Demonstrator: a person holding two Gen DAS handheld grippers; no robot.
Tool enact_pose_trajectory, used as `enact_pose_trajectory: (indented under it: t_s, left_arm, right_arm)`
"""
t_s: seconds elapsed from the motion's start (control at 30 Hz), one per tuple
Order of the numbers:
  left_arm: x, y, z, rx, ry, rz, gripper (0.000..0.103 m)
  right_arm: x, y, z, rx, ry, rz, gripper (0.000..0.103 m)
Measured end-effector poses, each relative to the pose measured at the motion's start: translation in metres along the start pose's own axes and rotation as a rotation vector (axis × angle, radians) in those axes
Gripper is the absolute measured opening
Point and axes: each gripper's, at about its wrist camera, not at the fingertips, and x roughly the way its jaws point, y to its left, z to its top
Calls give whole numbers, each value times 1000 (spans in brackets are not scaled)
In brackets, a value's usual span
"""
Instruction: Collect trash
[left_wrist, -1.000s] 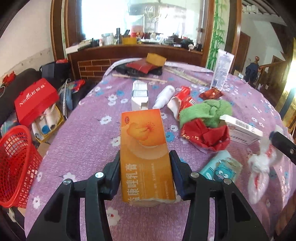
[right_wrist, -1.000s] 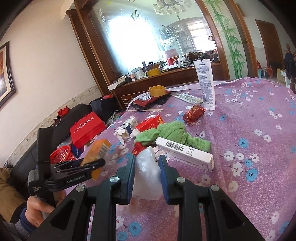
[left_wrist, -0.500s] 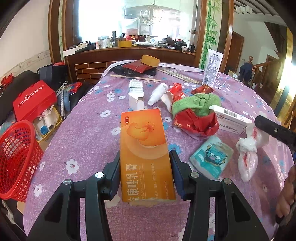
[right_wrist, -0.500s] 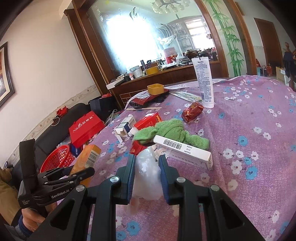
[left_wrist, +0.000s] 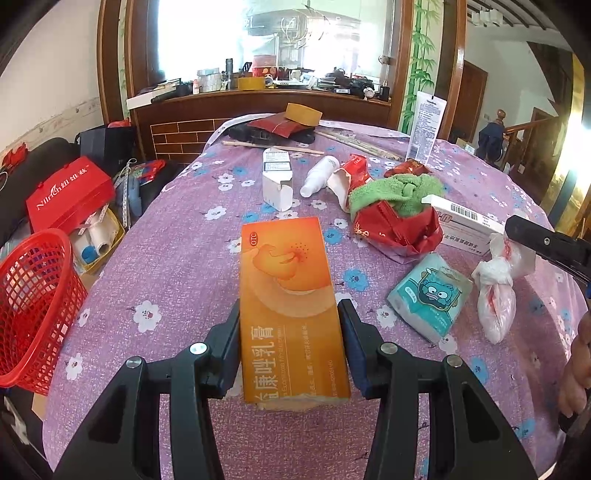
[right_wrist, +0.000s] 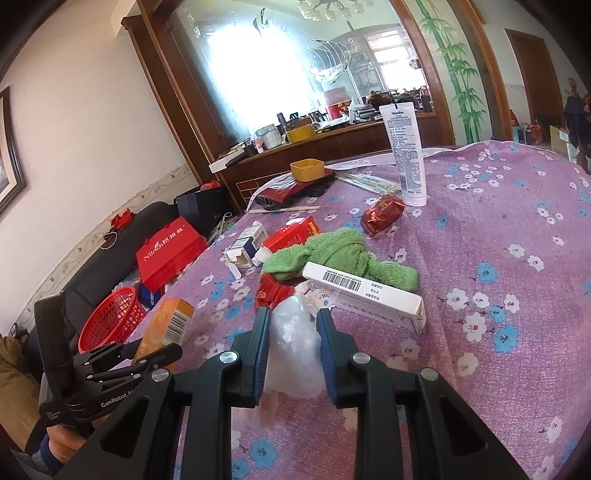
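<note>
Your left gripper (left_wrist: 290, 328), angling down at frame bottom, is clamping the orange box (left_wrist: 290, 306); your right gripper (right_wrist: 291, 334), likewise tilted, is pinching the plastic bag (right_wrist: 293, 347).

A lived-in home dining room: ahead of the tongs lies a floral purple tablecloth (left_wrist: 177, 236), beyond it a cluttered wooden sideboard (left_wrist: 258, 107) under a large mirror (right_wrist: 295, 70), left a dark sofa (right_wrist: 110, 251).

**Print on show across the table**

The orange box (left_wrist: 291, 310) carried "OTC" at its upper left corner. "Nirich" showed in white on the red gift bag (left_wrist: 68, 194), frame left. The tall white tube (right_wrist: 404, 151) read "Vaseline". The left gripper (right_wrist: 147, 352) bore "GenRobot".
</note>
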Motion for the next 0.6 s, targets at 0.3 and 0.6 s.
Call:
enact_pose_trajectory:
  t_s: [0.3,0.6]
  left_arm:
    - [2,1,-1,-2,4,2,47]
    - [2,3,0,-6,4,4,47]
  right_arm:
    - [0,-1,0,3,-3,-2,28]
    - [-1,-1,0,4,-4,-3,28]
